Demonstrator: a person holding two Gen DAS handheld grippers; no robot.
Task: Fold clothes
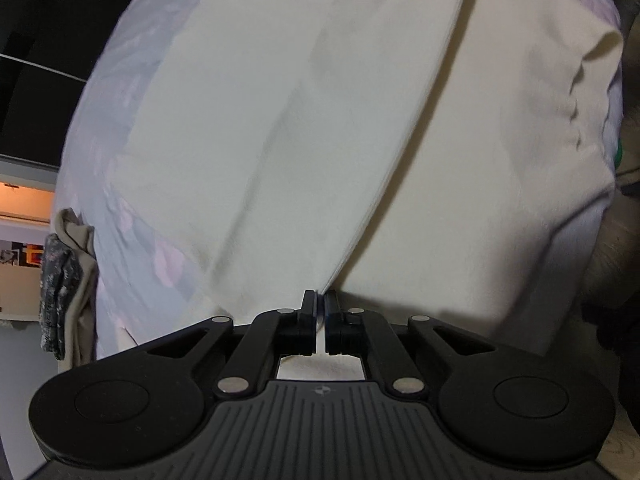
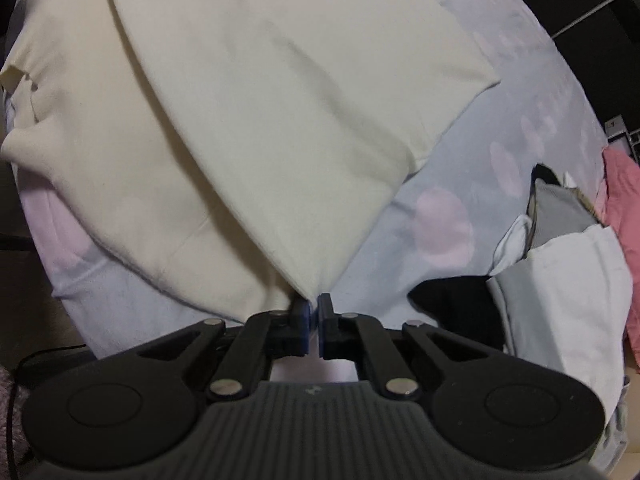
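- A cream garment (image 1: 280, 128) is lying spread over a pale bedsheet (image 1: 120, 128) printed with faint pink blotches; one long flap is already lying doubled over the rest, its edge running diagonally through the left wrist view.
- The left gripper (image 1: 320, 316) is pinching the near corner of that cream cloth; the jaws are standing nearly together with the fabric edge running in between them.
- The right gripper (image 2: 313, 322) is clenching another near corner of the same garment (image 2: 280, 120), the pointed tip of the fabric entering its nearly closed jaws.
- Step in hand, as I judge it: both corners secured, lift for the next fold not yet begun.
- The next move is calling for raising both corners together, keeping the edge between them taut, and carrying it over the far part so that the layers are lining up.
- A pile of other clothes (image 2: 560, 248), white, grey and pink, is waiting at the right side of the bed, apart from the garment.
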